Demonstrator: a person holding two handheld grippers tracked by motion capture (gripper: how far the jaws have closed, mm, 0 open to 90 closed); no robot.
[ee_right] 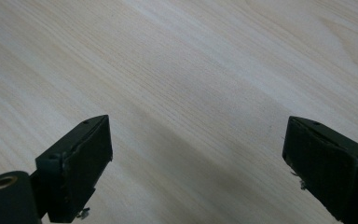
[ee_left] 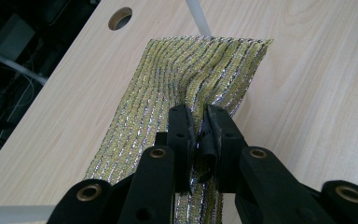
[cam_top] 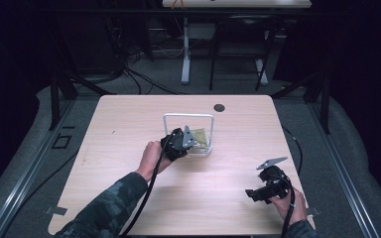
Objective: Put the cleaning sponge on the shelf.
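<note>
A ribbed yellow-and-silver woven cloth [ee_left: 191, 74] is pinched by the left gripper [ee_left: 198, 128] (beside a white wire frame [cam_top: 188, 117]); the right gripper [ee_right: 196, 163] is held with jaws spread.

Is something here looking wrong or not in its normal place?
Only one thing: the gold-and-silver striped cloth is bunched into wrinkles where the left gripper pinches it, beside the white frame. The right gripper is open over the bare table. Nothing looks spilled or damaged.
</note>
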